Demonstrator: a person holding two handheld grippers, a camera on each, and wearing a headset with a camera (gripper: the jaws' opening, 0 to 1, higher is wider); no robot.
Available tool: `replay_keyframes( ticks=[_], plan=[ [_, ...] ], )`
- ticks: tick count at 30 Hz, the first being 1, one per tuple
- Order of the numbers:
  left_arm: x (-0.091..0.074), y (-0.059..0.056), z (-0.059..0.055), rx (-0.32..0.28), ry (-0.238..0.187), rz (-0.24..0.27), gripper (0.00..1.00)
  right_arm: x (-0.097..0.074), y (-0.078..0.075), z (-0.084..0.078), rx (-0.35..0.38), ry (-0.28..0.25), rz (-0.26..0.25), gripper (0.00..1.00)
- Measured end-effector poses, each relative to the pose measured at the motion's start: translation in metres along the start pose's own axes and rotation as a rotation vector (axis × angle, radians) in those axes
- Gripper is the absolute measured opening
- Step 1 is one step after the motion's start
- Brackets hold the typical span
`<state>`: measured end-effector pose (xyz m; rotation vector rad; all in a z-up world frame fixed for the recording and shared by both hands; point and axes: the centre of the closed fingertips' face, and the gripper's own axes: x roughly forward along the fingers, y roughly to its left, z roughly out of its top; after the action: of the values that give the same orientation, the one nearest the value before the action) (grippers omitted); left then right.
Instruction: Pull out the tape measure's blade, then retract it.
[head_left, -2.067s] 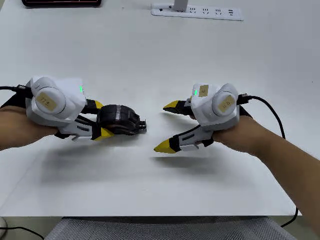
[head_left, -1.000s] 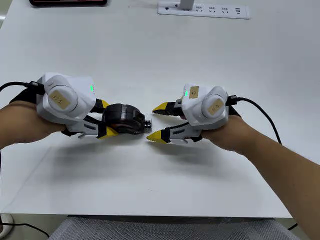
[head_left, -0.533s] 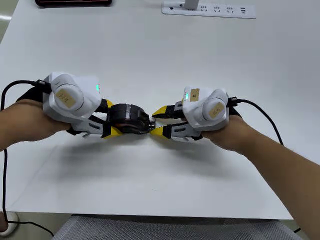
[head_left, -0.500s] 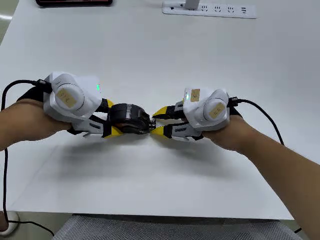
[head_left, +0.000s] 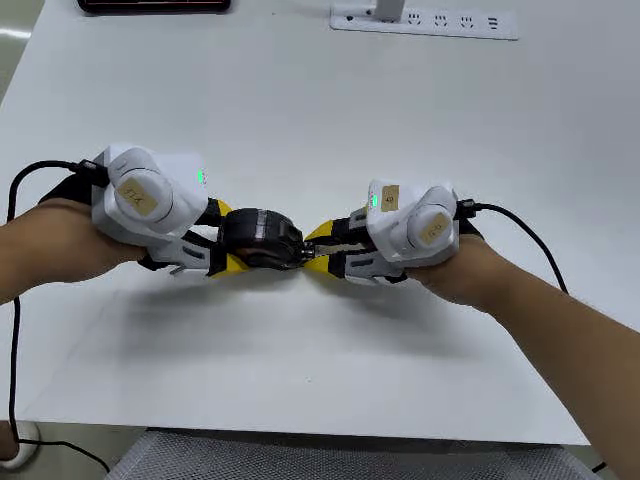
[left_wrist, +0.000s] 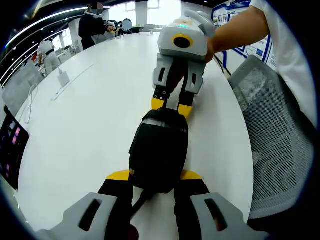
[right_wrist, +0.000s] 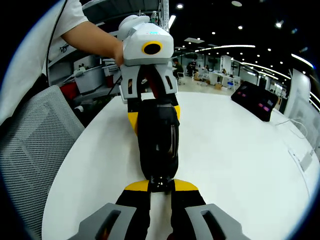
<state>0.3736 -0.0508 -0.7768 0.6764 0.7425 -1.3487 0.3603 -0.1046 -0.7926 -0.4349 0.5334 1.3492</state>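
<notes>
The black tape measure (head_left: 258, 238) lies just above the white table (head_left: 300, 120), with my left gripper (head_left: 228, 238) shut on its body from the left. My right gripper (head_left: 318, 249) faces it from the right, its yellow tips shut on the blade's end hook (head_left: 303, 254). In the left gripper view the case (left_wrist: 159, 150) sits between my own jaws (left_wrist: 155, 176), and the right gripper (left_wrist: 170, 102) meets its far end. The right gripper view has the hook (right_wrist: 160, 183) pinched by my right gripper (right_wrist: 160, 186), with the case (right_wrist: 159, 135) and the left gripper (right_wrist: 147, 50) beyond. No blade shows drawn out.
A white power strip (head_left: 425, 20) lies at the table's far edge, and a dark flat object (head_left: 155, 5) at the far left. Cables (head_left: 520, 225) trail from both grippers. A mesh chair (head_left: 350, 458) stands below the table's near edge. People stand in the background (left_wrist: 95, 25).
My right gripper moved left up to the tape measure and went from open to shut on the blade's hook. The left gripper kept its hold on the case.
</notes>
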Motion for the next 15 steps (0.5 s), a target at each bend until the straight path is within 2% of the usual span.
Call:
replay_keyframes(
  ticks=[11,15],
  plan=[
    [-0.0001,-0.0003,-0.0003,0.012,0.000,0.003,0.26,-0.0006,0.0009,-0.0005,-0.002,-0.003,0.003,0.10],
    [0.0002,-0.0001,-0.0003,-0.002,-0.011,0.004,0.26,-0.0005,0.0007,-0.0005,-0.004,-0.003,0.004,0.10]
  ],
)
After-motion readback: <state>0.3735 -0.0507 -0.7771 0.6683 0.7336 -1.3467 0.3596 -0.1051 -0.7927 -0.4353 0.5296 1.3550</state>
